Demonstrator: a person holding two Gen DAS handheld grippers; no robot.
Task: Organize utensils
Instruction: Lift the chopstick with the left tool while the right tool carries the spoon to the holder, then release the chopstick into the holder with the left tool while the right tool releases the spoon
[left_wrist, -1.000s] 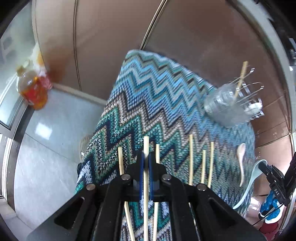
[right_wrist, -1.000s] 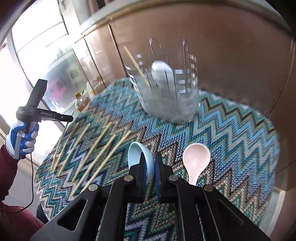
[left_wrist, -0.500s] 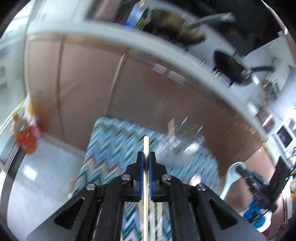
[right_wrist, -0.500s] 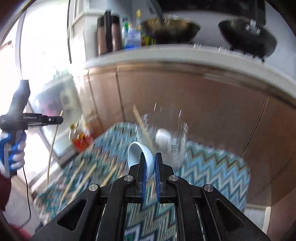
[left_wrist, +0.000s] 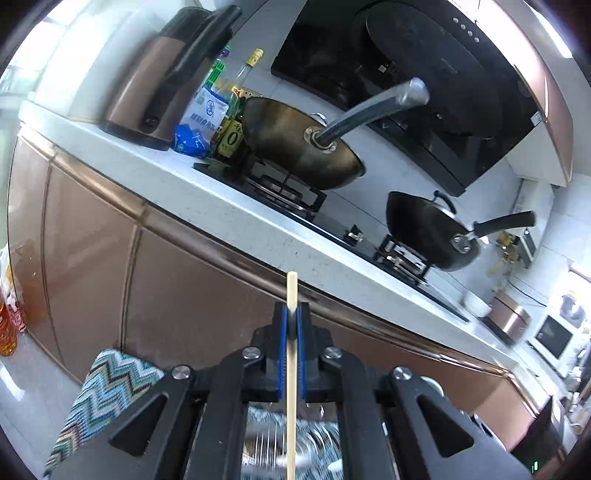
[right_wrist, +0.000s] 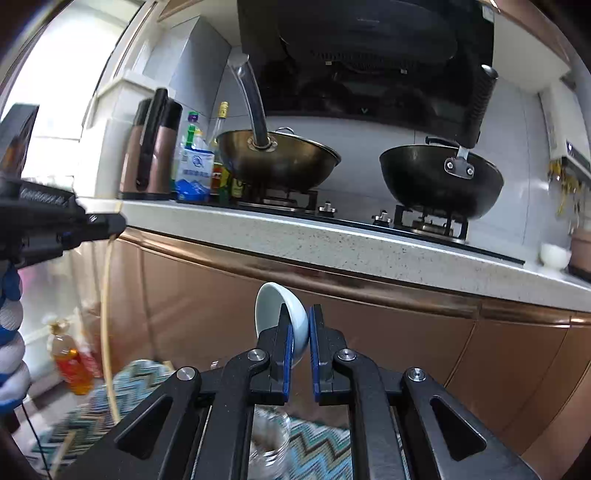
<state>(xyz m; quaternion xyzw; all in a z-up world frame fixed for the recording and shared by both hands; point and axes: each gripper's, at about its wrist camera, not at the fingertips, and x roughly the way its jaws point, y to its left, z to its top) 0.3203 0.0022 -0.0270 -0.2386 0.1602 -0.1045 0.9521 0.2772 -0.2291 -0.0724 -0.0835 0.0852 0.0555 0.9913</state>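
The left gripper (left_wrist: 291, 325) is clamping a chopstick (left_wrist: 291, 369); the right gripper (right_wrist: 300, 332) is pinching a spoon (right_wrist: 282, 314). Both should be lowering slowly, upright, over the holder (right_wrist: 269, 443).

Bright daylight, window (right_wrist: 48, 92) at left of right-wrist view blown out w/ glare. Fisheye bend strong at edges, dark vignette corners. Countertop (left_wrist: 229, 206) sharp; zigzag cloth (right_wrist: 317, 450) & glass holder (right_wrist: 267, 448) at bottom motion-blurred. Sheen on copper cabinet fronts (right_wrist: 406, 332).
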